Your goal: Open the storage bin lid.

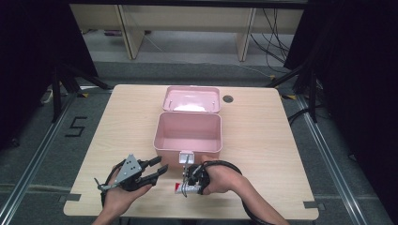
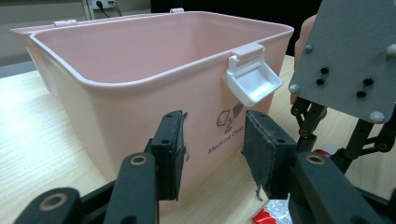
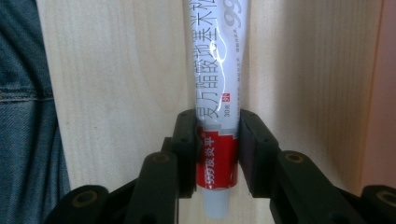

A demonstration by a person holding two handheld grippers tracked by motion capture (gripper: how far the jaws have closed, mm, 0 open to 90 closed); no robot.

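Note:
A white and red tube point(image 3: 217, 70) with printed characters lies flat on the wooden table, its white cap toward the camera. My right gripper point(image 3: 217, 154) is shut on the tube's red end, with a pad pressed on each side. From above, the right gripper point(image 1: 187, 185) points down at the tube point(image 1: 179, 189) near the table's front edge. My left gripper point(image 1: 161, 166) is held open just left of it, nothing between its pads. In the left gripper view the left gripper point(image 2: 212, 154) faces the front wall of an open pink box point(image 2: 140, 93).
The pink box point(image 1: 187, 146) stands mid-table with its lid point(image 1: 191, 96) swung back and a white latch point(image 2: 252, 81) hanging at the front. A round cable hole point(image 1: 228, 99) lies behind it at the right. The person's jeans point(image 3: 23, 116) mark the table's near edge.

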